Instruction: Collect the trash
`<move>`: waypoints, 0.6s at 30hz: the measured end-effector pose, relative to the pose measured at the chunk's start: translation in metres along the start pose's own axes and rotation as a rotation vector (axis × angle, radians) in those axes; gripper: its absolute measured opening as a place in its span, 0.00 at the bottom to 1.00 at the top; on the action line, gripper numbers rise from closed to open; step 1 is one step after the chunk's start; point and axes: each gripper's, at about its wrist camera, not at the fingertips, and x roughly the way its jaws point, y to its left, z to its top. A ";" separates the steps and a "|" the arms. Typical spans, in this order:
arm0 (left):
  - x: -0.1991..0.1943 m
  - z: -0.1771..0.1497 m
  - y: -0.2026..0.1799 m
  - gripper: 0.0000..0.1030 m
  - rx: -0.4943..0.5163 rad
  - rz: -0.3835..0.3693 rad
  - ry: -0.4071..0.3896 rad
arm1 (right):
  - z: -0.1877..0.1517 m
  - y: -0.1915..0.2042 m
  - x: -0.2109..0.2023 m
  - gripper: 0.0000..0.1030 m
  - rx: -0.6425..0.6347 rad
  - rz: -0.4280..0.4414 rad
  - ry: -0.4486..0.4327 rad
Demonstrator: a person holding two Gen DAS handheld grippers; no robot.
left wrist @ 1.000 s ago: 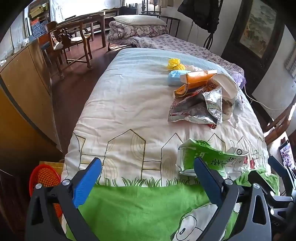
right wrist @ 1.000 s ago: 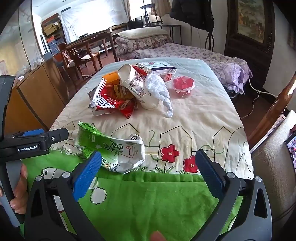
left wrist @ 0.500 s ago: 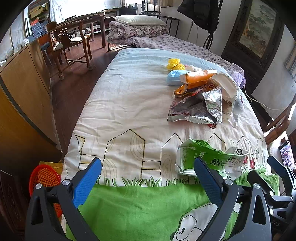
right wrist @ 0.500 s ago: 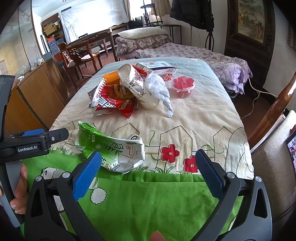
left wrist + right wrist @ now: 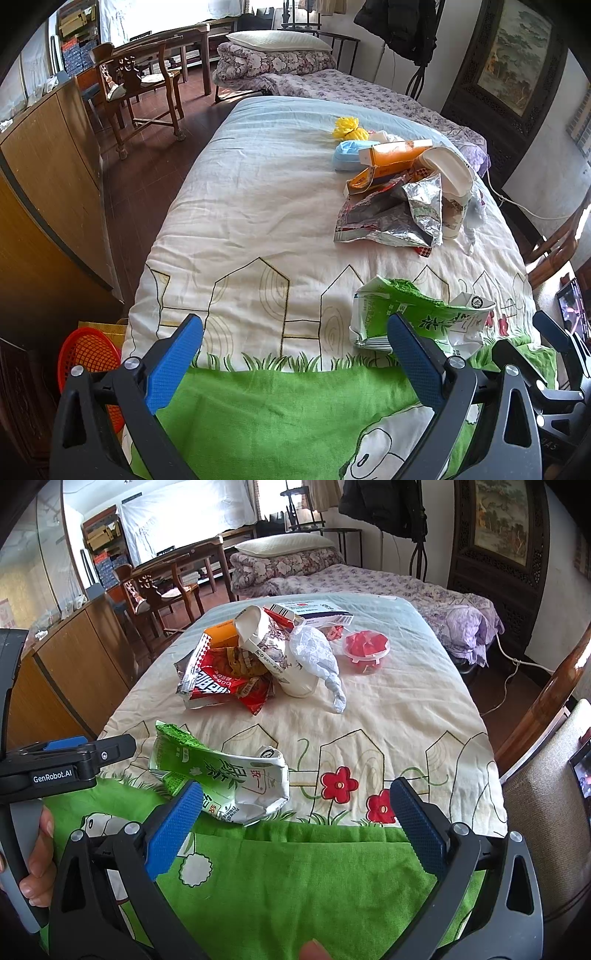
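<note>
Gaping wide, both hand-held grippers [image 5: 295, 345] [image 5: 295, 812], crumpled green carton [image 5: 221, 782], quilted cotton bedspread [image 5: 258, 221]

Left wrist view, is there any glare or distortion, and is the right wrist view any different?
Left wrist view: sun glare on the crumpled silver foil wrapper, strong fisheye bending with dark corners. Right wrist view: same bending, blown-out window; the crushed green and white carton stays sharp and evenly lit.

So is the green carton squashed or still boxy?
Squashed. The green carton lies flat and crumpled on the bed cover, its top torn open.
</note>
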 end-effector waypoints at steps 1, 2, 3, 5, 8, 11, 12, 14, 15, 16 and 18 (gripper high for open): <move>0.000 0.000 0.000 0.94 0.000 0.000 -0.001 | 0.000 0.000 0.000 0.95 0.000 0.000 0.000; 0.000 0.000 0.000 0.94 0.000 0.000 -0.002 | 0.000 0.000 0.000 0.95 0.000 -0.001 0.001; -0.001 0.000 0.000 0.94 0.000 0.000 -0.003 | 0.000 0.000 0.000 0.95 0.000 0.000 0.002; -0.001 -0.001 -0.001 0.94 0.002 -0.001 -0.005 | -0.001 0.000 0.000 0.95 0.001 0.002 0.002; -0.002 -0.001 -0.002 0.94 0.003 -0.002 -0.005 | -0.001 0.000 0.001 0.95 0.001 0.002 0.003; -0.001 -0.001 -0.002 0.94 0.002 -0.002 -0.004 | -0.002 0.000 0.002 0.95 0.001 0.002 0.005; -0.001 -0.001 -0.002 0.94 0.002 -0.002 -0.005 | -0.001 0.000 0.002 0.95 0.001 0.003 0.005; -0.001 -0.001 -0.002 0.94 0.002 -0.001 -0.004 | -0.001 0.000 0.002 0.95 0.002 0.003 0.005; -0.001 -0.001 -0.002 0.94 0.003 -0.002 -0.004 | -0.001 0.000 0.002 0.95 0.002 0.003 0.005; -0.001 -0.001 -0.002 0.94 0.002 -0.002 -0.004 | -0.001 0.000 0.002 0.95 0.002 0.003 0.006; -0.001 -0.001 -0.002 0.94 0.003 -0.001 -0.004 | -0.001 0.000 0.002 0.95 0.002 0.002 0.005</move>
